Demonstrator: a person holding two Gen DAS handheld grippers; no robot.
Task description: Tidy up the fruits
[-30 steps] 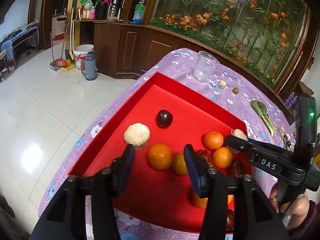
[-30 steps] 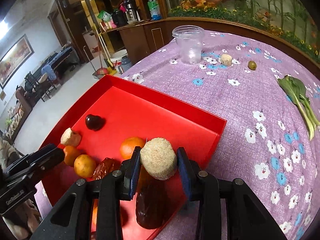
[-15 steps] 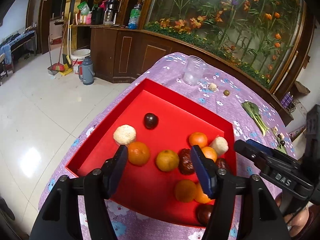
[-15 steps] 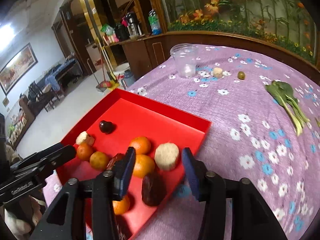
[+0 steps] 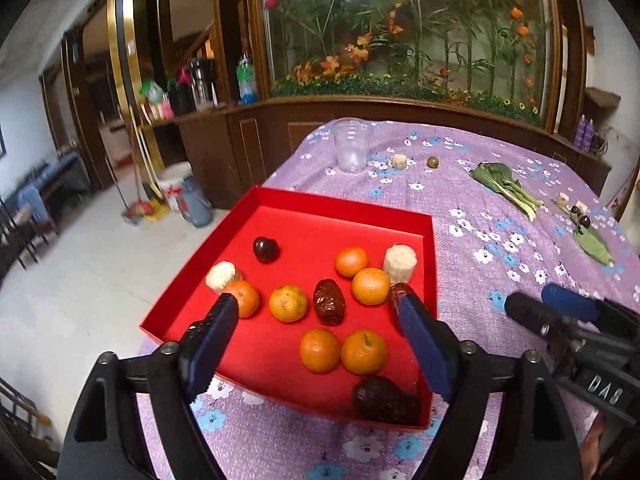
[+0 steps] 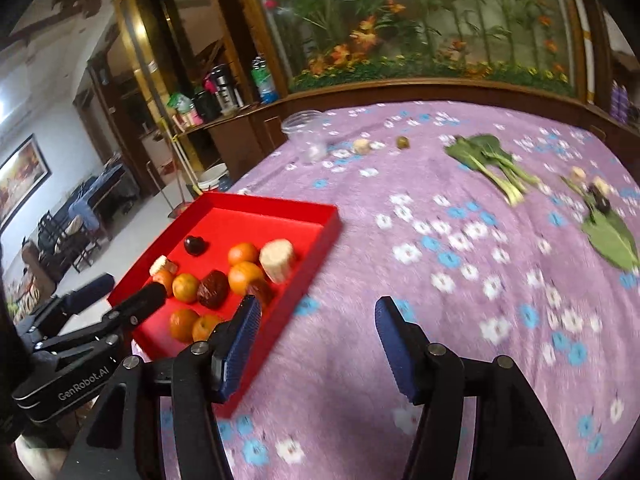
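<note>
A red tray (image 5: 429,248) on the purple flowered tablecloth holds several oranges (image 5: 288,303), two pale cut pieces (image 5: 399,262), brown dates (image 5: 329,301) and a dark round fruit (image 5: 265,249). It also shows in the right wrist view (image 6: 320,236). My left gripper (image 5: 316,316) is open and empty above the tray's near half. My right gripper (image 6: 316,320) is open and empty over the cloth, right of the tray. A small pale piece (image 5: 399,161) and a small green fruit (image 5: 432,162) lie far back on the cloth.
A clear plastic cup (image 5: 352,144) stands at the table's far end. A leafy green (image 5: 504,186) lies at the right, with more small pieces and a leaf (image 5: 592,242) beyond it. The table's left edge drops to a tiled floor (image 5: 80,272).
My right gripper has let go of the pale cut piece in the tray, opened, and drawn back to the right over the cloth. My left gripper has opened wider and pulled back.
</note>
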